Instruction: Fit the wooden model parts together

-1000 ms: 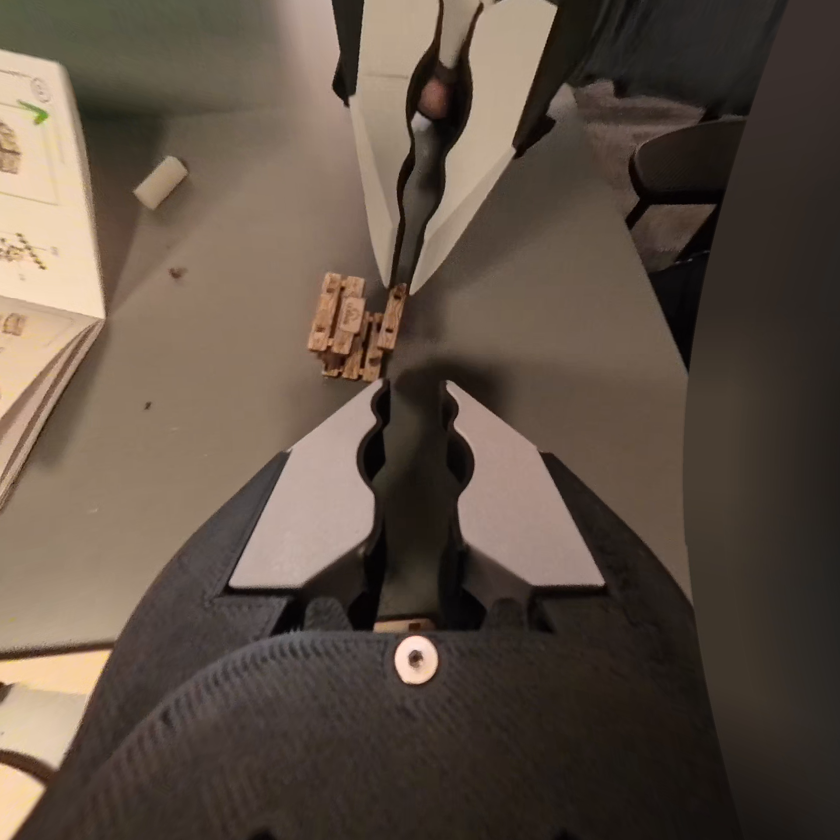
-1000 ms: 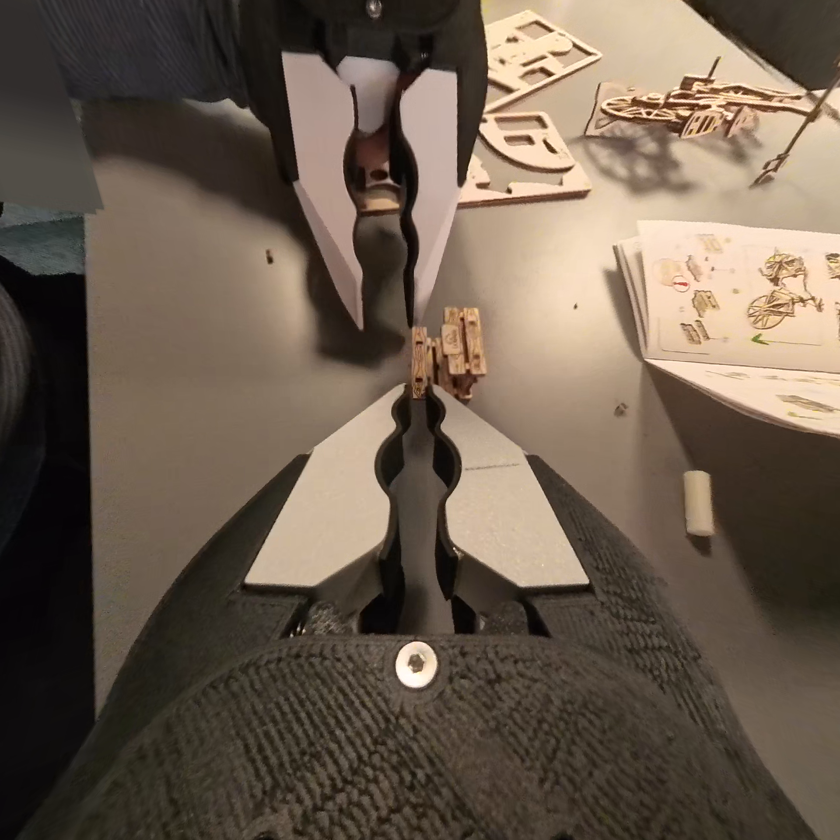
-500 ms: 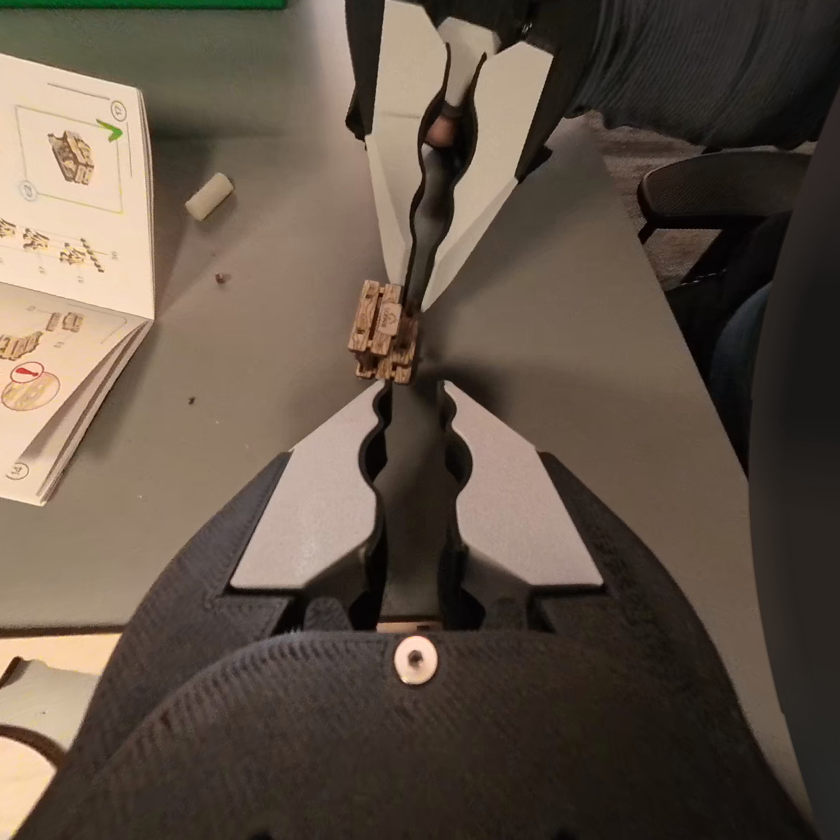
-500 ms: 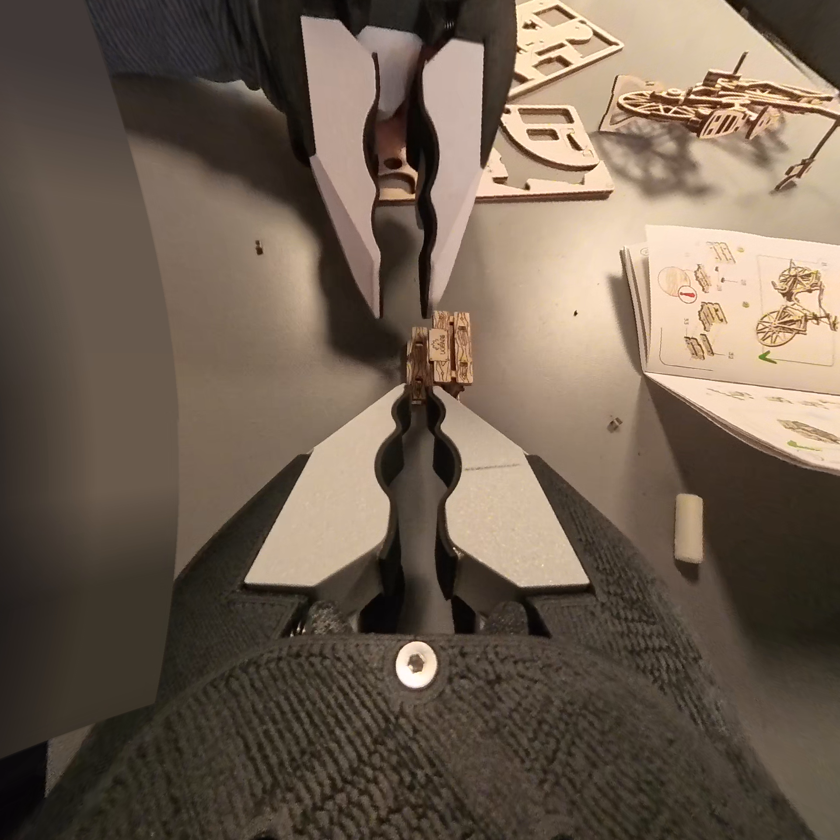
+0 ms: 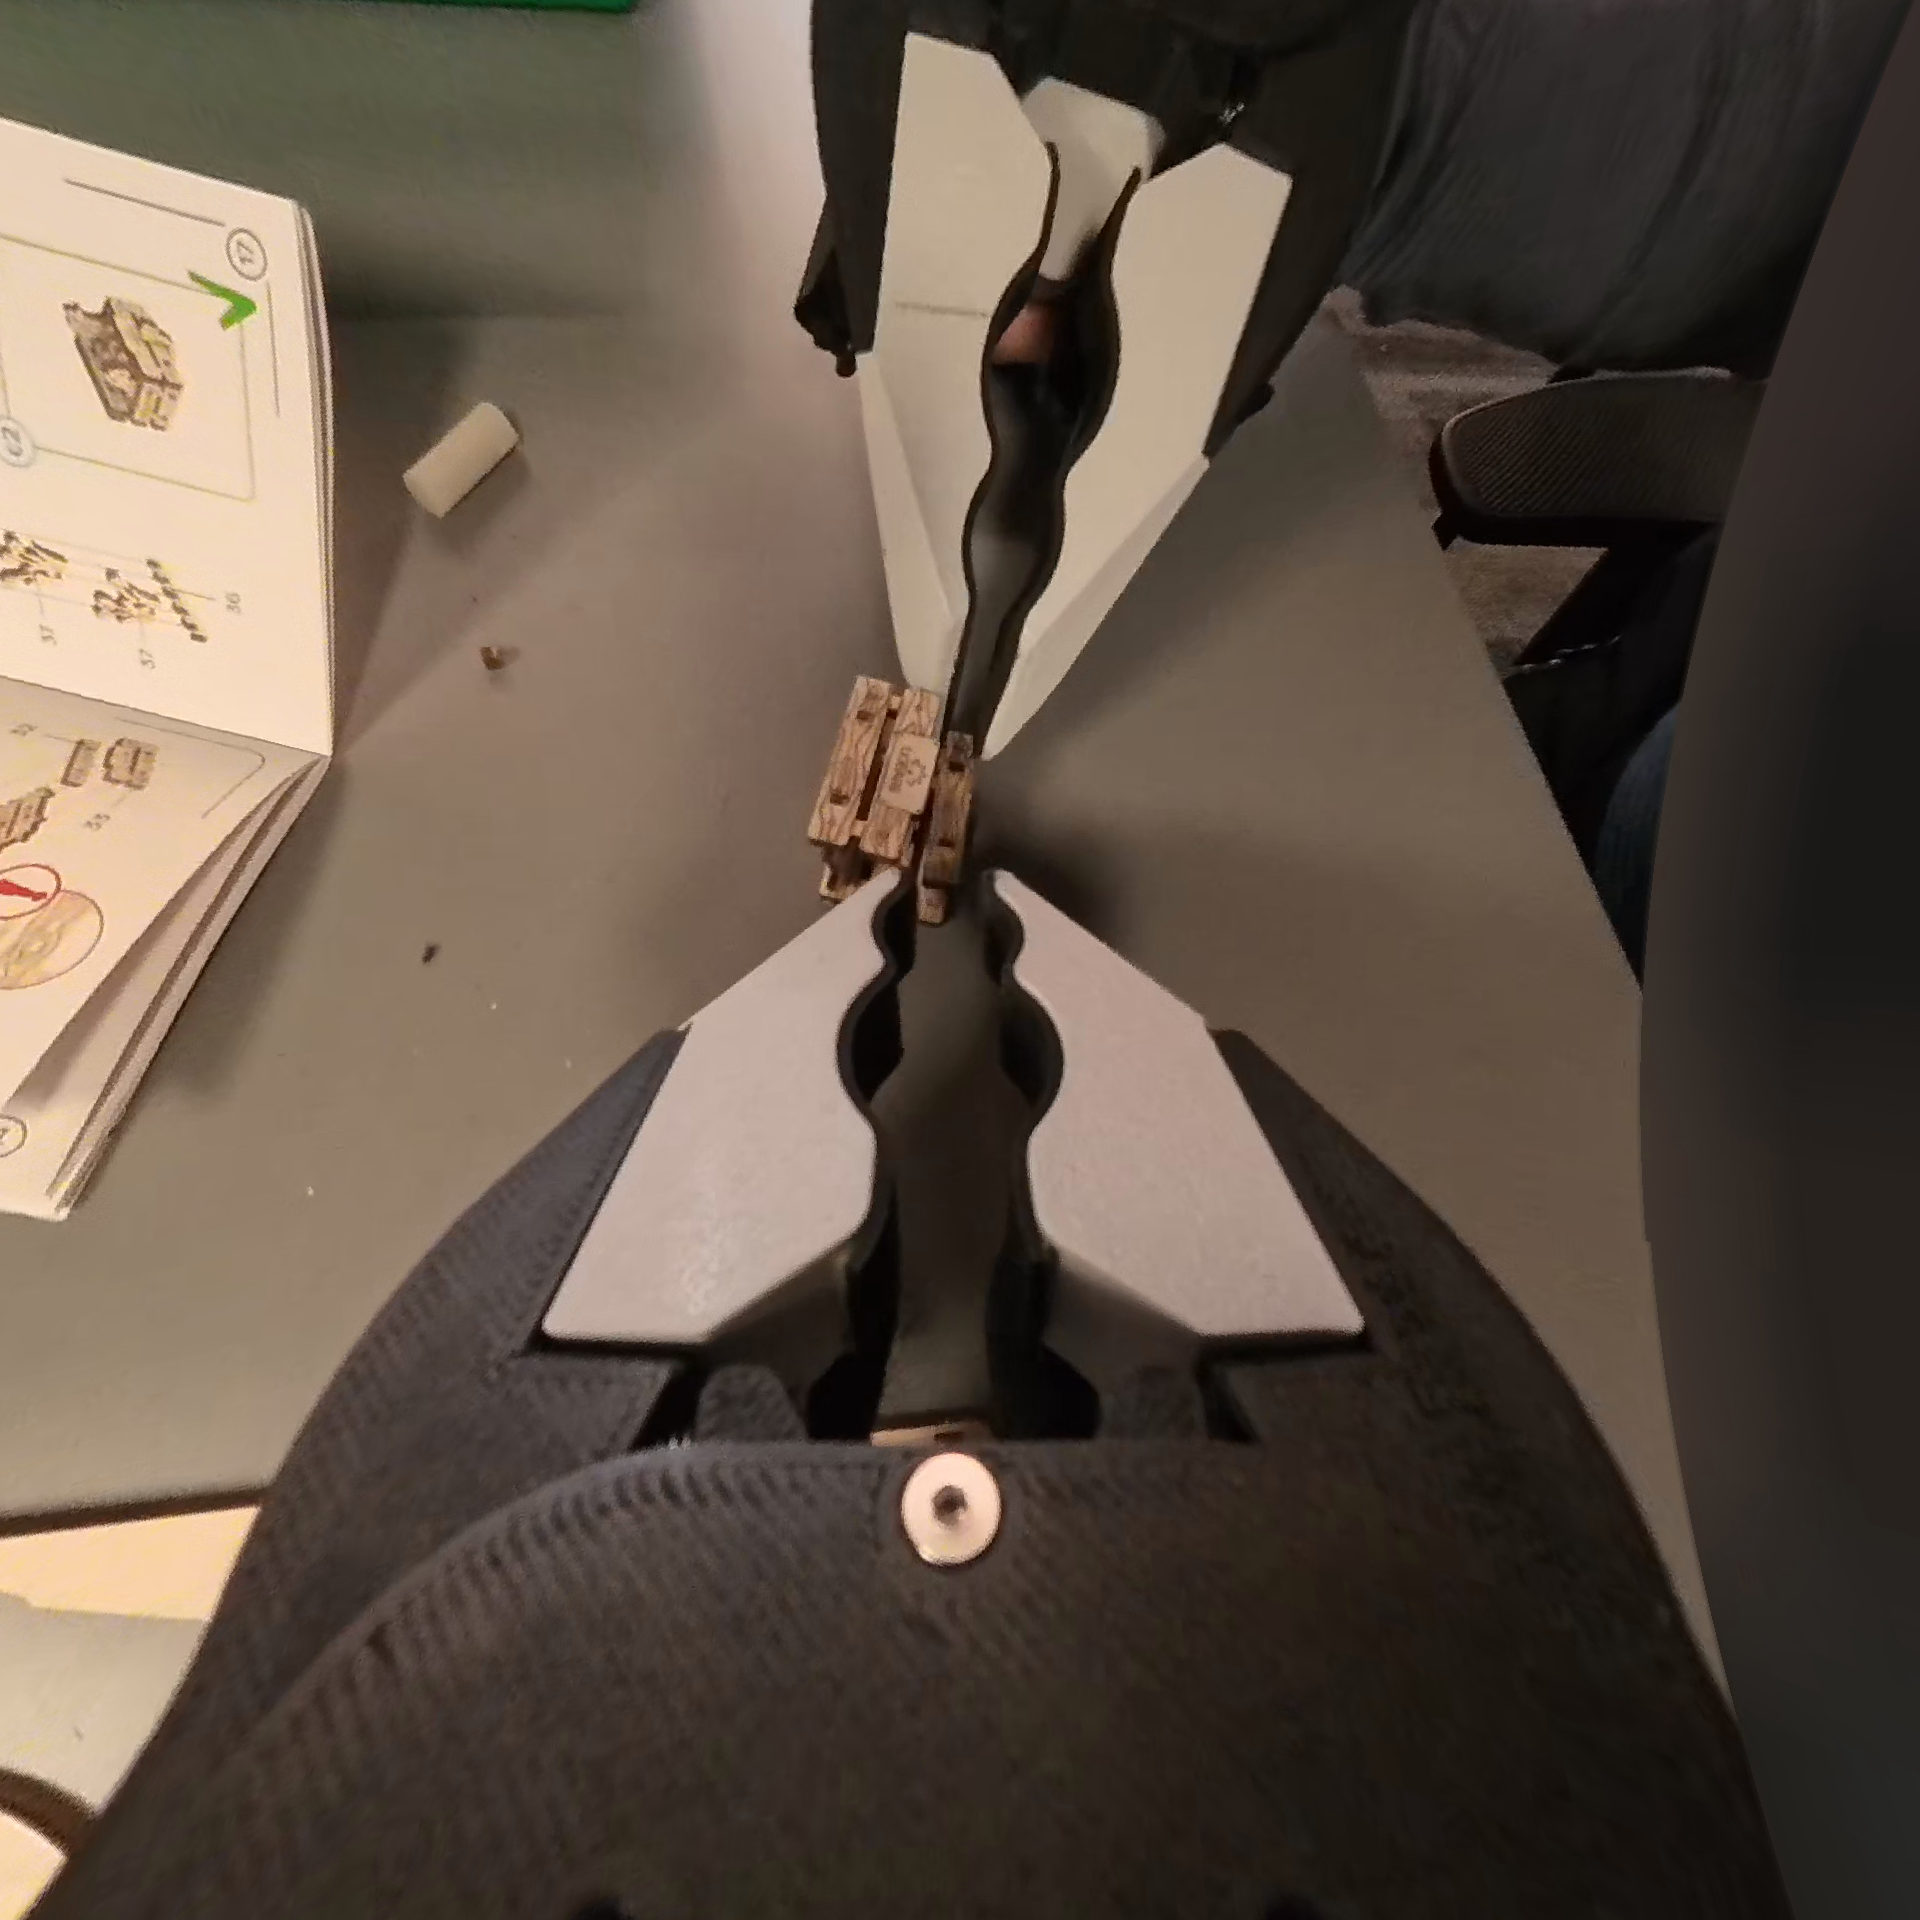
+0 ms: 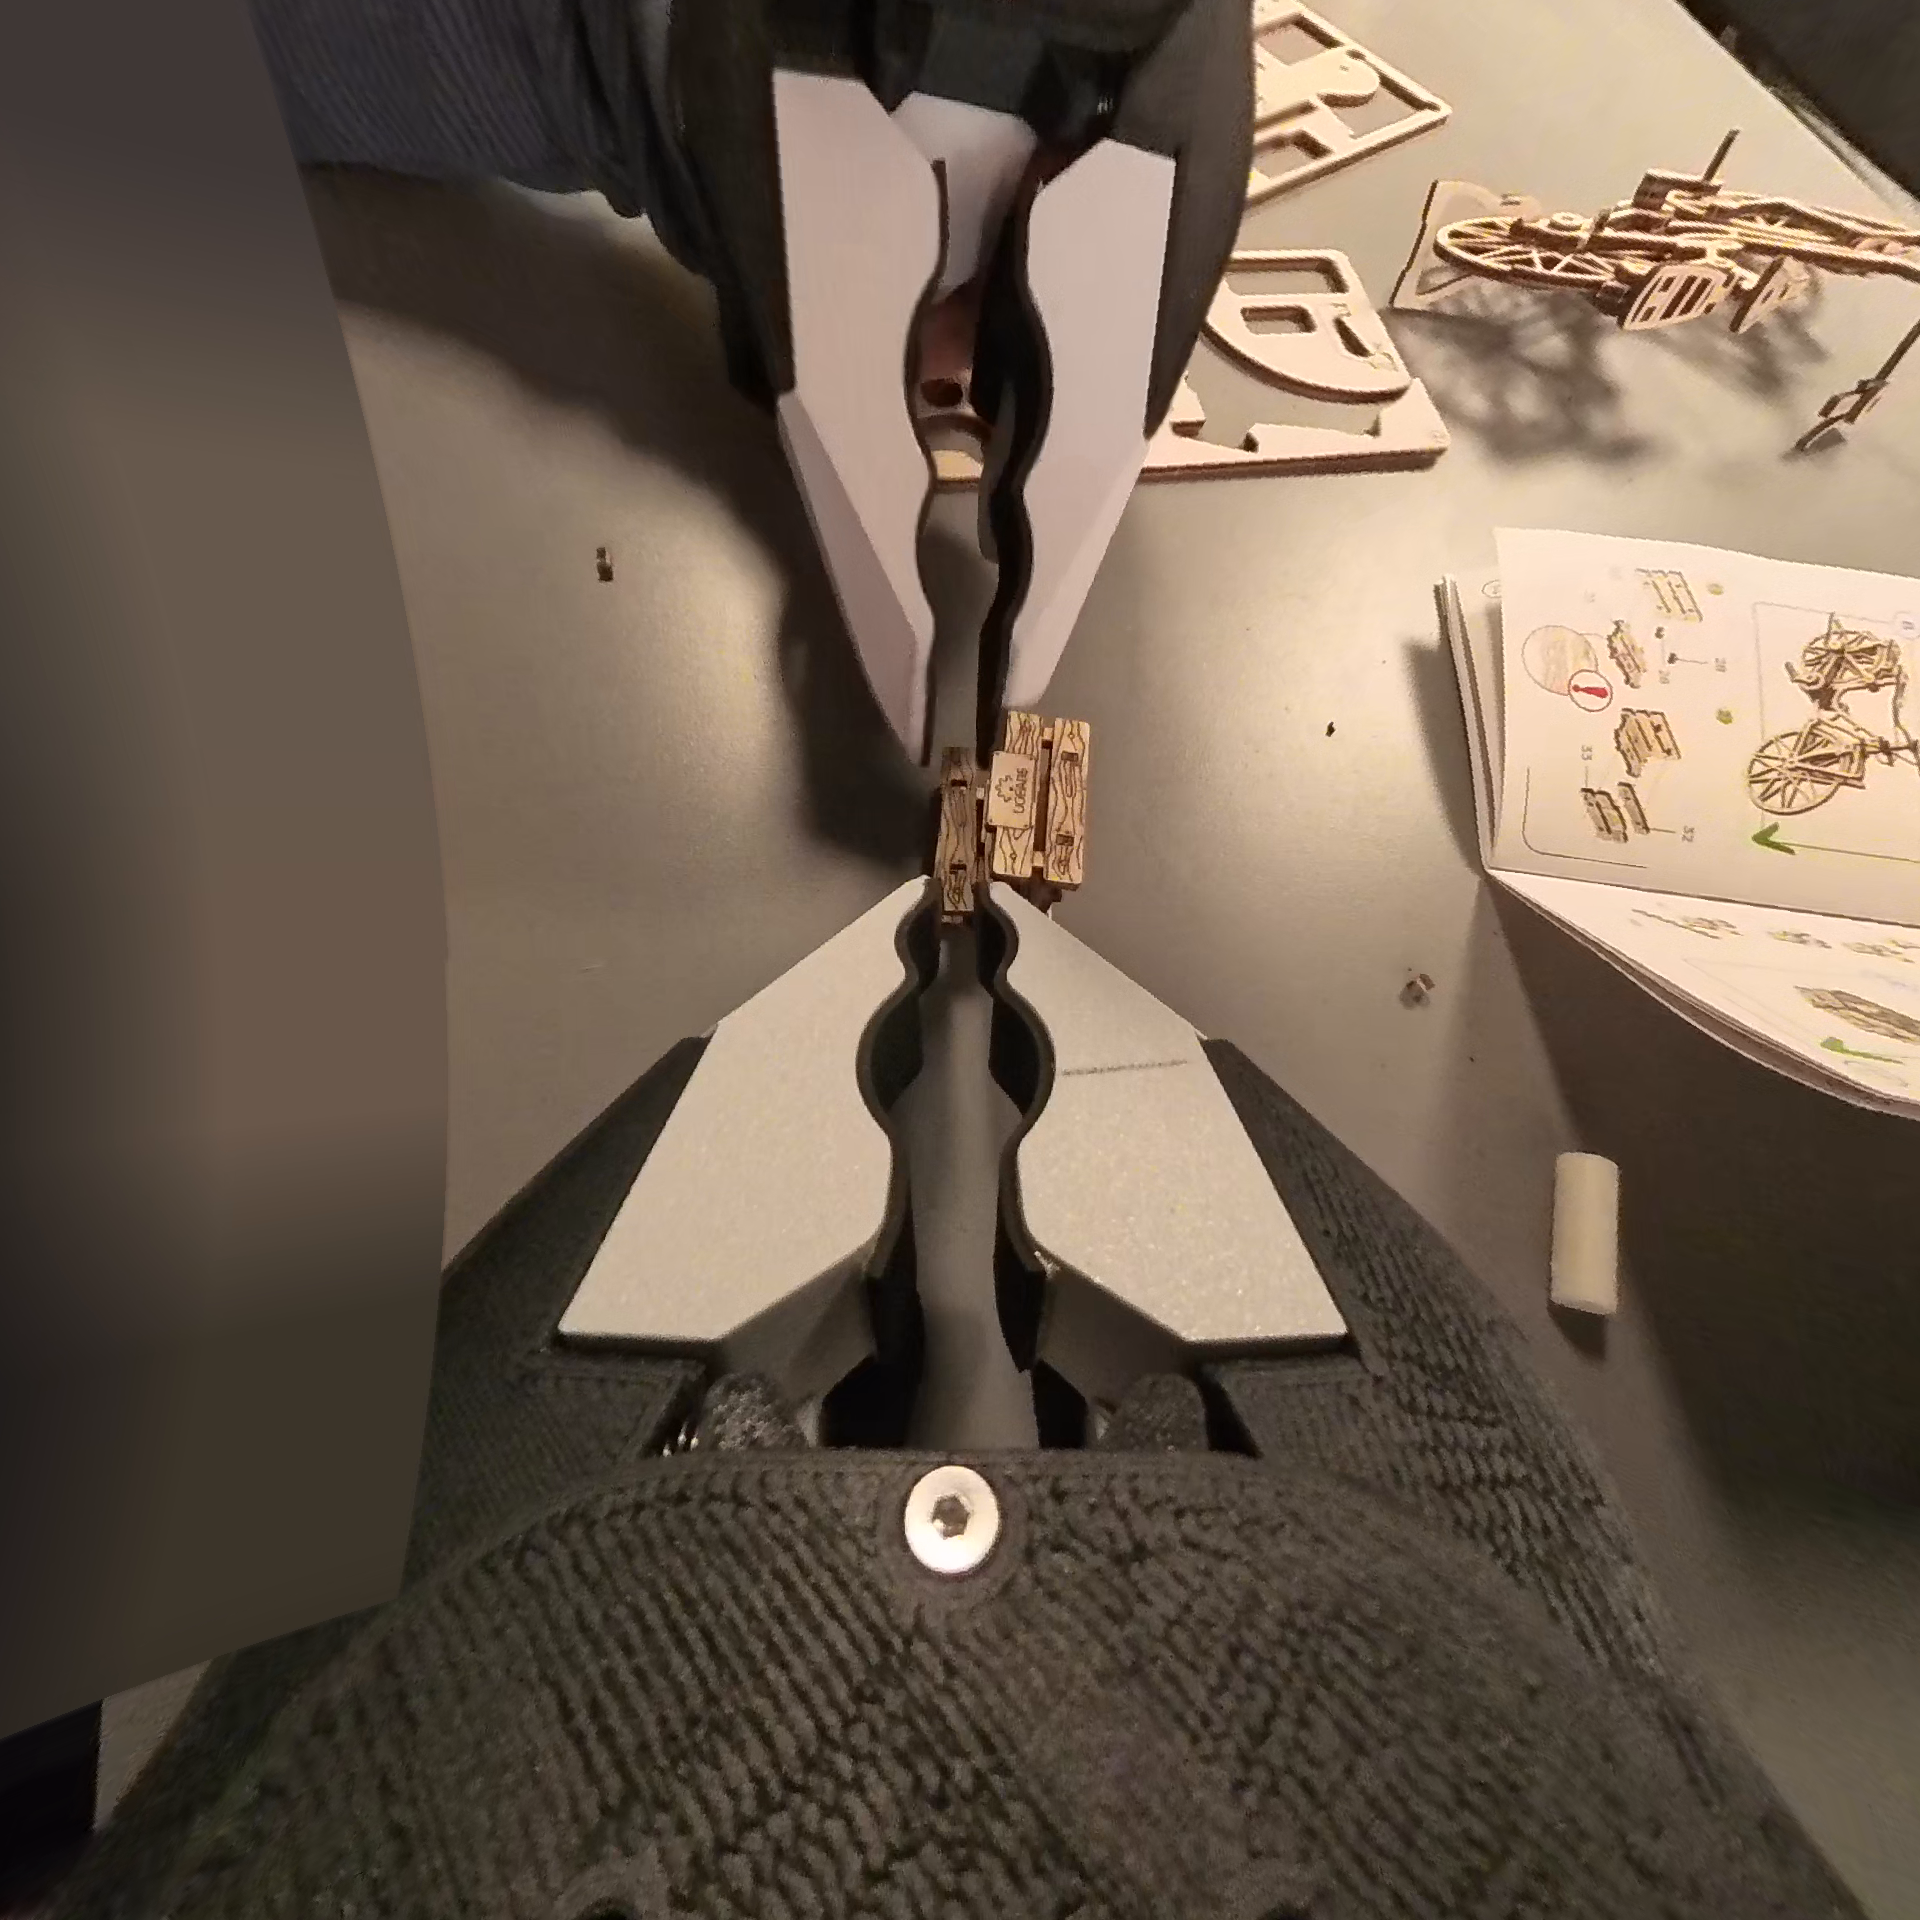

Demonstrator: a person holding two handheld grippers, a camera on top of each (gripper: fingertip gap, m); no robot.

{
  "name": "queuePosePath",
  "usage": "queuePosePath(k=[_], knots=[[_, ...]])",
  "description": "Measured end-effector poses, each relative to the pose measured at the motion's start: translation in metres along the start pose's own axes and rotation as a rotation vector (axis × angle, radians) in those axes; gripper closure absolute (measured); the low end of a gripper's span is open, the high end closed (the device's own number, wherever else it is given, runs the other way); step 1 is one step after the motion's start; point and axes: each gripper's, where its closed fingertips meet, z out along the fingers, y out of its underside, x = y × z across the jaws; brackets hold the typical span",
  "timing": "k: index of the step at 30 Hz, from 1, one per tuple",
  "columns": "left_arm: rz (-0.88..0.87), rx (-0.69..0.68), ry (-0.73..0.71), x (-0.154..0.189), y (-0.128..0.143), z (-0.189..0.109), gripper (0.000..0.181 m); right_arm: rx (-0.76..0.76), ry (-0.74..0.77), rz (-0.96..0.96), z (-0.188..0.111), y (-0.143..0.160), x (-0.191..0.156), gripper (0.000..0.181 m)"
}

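The instruction booklet point(image 6: 1704, 821) and wooden bicycle model point(image 6: 1683, 260) run past the picture's edge

Left gripper point(image 5: 948, 891) and right gripper point(image 6: 964, 894): grey wavy-edged jaws, black textured bodies, silver screws

Dim, warm light; soft shadows on the grey table point(image 5: 644, 540) (edges bend, wide-angle); both views fairly sharp.

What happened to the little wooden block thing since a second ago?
The right hand-held gripper stayed shut on the wooden block's side piece. The left hand-held gripper closed in from a short way off, and its open tips now reach the block's other end. On the table, the booklet, white peg and bicycle model lie as before.
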Motion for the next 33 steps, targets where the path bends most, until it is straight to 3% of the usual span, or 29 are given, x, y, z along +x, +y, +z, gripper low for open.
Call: queuePosePath(k=[24,28,33], knots=[[0.022,0.018,0.085,0.002,-0.003,-0.004,0.176,0.018,0.078,0.091,-0.001,-0.005,-0.005,0.177],[0.089,0.0,0.103,0.005,0.0,-0.008,0.176,0.034,0.063,0.1,-0.008,-0.004,-0.012,0.164],[0.131,-0.017,0.148,0.004,0.003,-0.013,0.176,0.136,0.172,0.157,-0.023,-0.011,0.009,0.148]])
